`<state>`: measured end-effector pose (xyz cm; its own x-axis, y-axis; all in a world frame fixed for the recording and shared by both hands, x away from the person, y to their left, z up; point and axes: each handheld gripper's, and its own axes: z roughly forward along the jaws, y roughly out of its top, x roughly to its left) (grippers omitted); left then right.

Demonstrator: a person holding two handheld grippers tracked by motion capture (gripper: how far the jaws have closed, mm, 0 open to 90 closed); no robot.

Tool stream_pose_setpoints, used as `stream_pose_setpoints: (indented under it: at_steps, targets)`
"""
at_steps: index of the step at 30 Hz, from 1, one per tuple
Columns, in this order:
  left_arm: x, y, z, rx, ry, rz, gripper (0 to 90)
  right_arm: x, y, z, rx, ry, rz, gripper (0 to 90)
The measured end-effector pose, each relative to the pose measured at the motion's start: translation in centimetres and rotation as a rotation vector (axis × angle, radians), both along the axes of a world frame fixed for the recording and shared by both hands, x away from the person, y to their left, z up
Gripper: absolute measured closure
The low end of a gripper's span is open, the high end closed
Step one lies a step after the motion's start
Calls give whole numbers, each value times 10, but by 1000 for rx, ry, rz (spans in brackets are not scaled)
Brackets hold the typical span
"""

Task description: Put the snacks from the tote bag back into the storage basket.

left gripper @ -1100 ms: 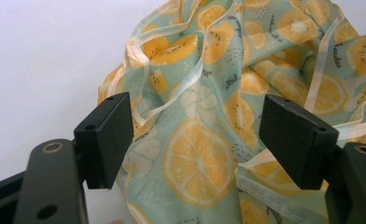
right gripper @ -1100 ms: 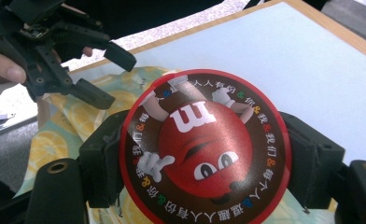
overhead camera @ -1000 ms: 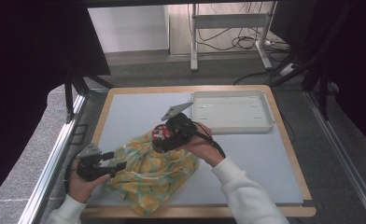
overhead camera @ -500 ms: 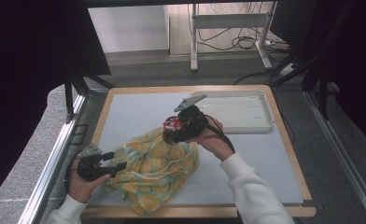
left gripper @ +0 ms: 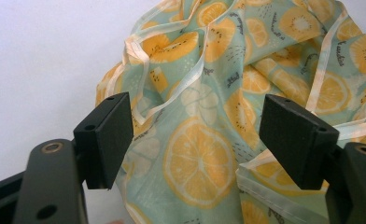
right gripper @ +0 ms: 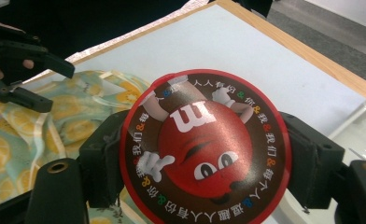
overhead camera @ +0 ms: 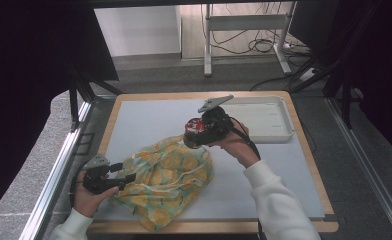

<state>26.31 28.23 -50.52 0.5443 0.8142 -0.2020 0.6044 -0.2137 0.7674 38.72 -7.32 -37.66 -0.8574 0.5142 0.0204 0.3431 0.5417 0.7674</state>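
I'm gripping a round red-and-brown candy tin (right gripper: 204, 149) with a cartoon face on its lid between the pads of my right tongs (overhead camera: 196, 134), one pad pressing on each side of its rim, and I'm holding it up off the pale grey surface (overhead camera: 149, 117), lid turned toward the riding camera. In the high view the tin (overhead camera: 196, 129) is hanging just above the far edge of the crumpled mint-green cloth bag printed with orange and kiwi slices (overhead camera: 169, 177), which is lying in a heap near the front left of the surface. My left tongs (overhead camera: 118, 176) are sitting low at the left edge of that bag, jaws standing apart and clamping nothing; in the left gripper view the fruit-print fabric (left gripper: 209, 140) and its pale drawstring ribbon (left gripper: 190, 86) are lying between and beyond the two black pads, and I cannot tell whether the cloth is brushing them. In the right gripper view my left tongs (right gripper: 34, 79) are showing at the far left, resting over the bag (right gripper: 41, 126). A shallow white rectangular plastic tray (overhead camera: 269, 117) is sitting at the far right corner of the surface, well apart from the bag, just behind my right hand (overhead camera: 236, 147). A wooden border (overhead camera: 311, 165) is running round the surface.
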Motion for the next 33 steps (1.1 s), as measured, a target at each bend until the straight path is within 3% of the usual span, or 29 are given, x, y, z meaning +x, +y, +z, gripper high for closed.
stream_pose_setpoints:
  at_steps: [33]
  targets:
    - [0, 1, 0, -3, 2, -3, 263, 62, -32, -28, -54, 27, -197, 253]
